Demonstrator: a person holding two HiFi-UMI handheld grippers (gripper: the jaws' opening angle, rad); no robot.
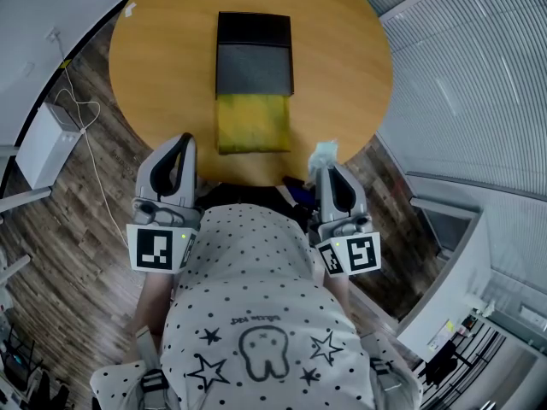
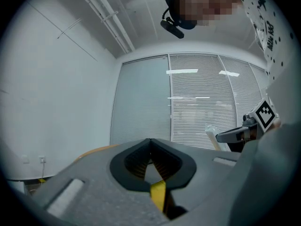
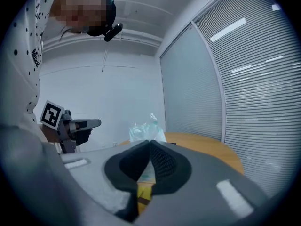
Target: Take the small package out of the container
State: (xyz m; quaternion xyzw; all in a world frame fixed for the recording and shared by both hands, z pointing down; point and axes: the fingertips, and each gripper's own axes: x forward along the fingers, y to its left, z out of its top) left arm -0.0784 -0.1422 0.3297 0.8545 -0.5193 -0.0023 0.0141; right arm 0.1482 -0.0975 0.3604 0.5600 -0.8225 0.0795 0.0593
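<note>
A black container [image 1: 254,54] lies on the round wooden table [image 1: 154,49], with a yellow flap or cloth [image 1: 252,123] spread from its near end. The small package [image 1: 325,153], a crinkled clear bag with a teal tint, is out of the container. It is held above the table's near edge by my right gripper [image 1: 330,169]. In the right gripper view the package [image 3: 146,128] sticks up from between the shut jaws of that gripper [image 3: 149,143]. My left gripper [image 1: 179,146] hovers at the table's near-left edge, and in its own view the left gripper [image 2: 150,142] is shut on nothing.
A white box unit [image 1: 47,143] with a cable stands on the wooden floor to the left. Slatted blinds [image 1: 479,84] run along the right. My torso in a spotted shirt [image 1: 256,314] fills the lower middle, close to the table's edge.
</note>
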